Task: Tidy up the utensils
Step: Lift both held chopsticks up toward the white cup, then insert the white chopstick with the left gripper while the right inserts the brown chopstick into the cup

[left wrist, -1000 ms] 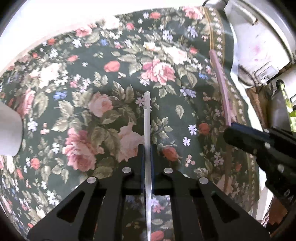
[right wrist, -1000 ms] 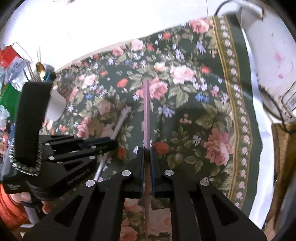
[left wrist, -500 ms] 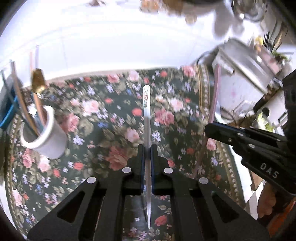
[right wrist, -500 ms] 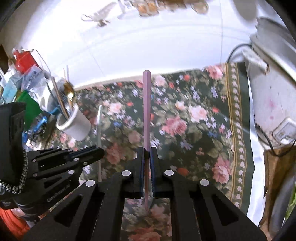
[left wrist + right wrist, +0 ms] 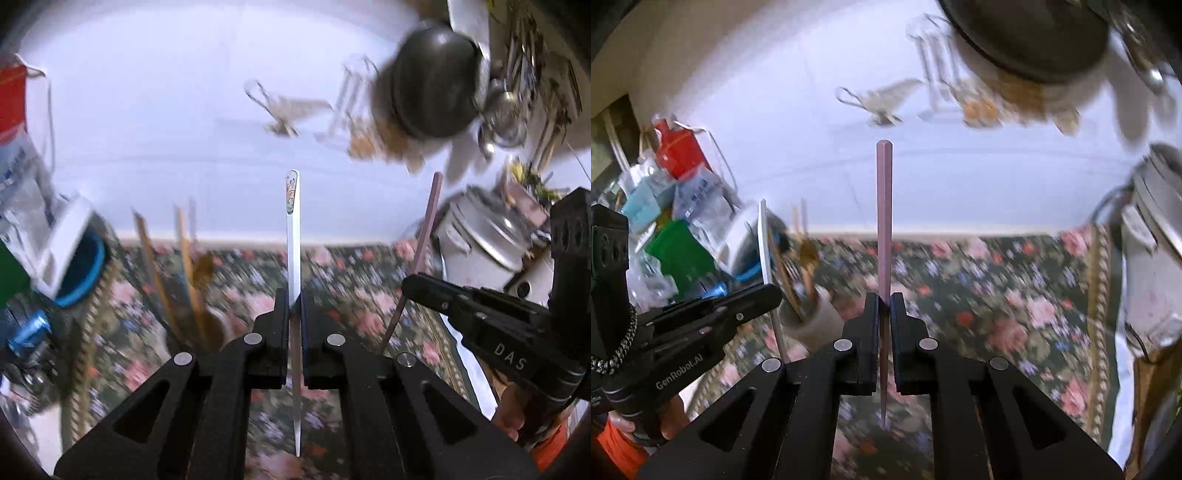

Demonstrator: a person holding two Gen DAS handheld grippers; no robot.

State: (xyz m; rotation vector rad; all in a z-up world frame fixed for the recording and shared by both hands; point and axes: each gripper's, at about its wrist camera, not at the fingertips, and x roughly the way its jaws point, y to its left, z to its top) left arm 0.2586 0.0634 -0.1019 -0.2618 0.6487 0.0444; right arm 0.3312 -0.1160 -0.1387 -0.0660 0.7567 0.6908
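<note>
In the right wrist view, the cup (image 5: 812, 317) of utensils sat left of centre on the floral cloth (image 5: 1015, 295), now in sight where a second ago you saw only cloth. You had lifted both tools: your left gripper (image 5: 294, 314) pinched the white chopstick (image 5: 293, 236) at frame centre. Your right gripper (image 5: 884, 314) pinched the pink chopstick (image 5: 884, 221), so I judge both are ready for the cup.

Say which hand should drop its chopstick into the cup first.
Left, probably. Its gripper, shut on the white chopstick, sits nearer the cup; the right gripper holds the pink chopstick farther away.
</note>
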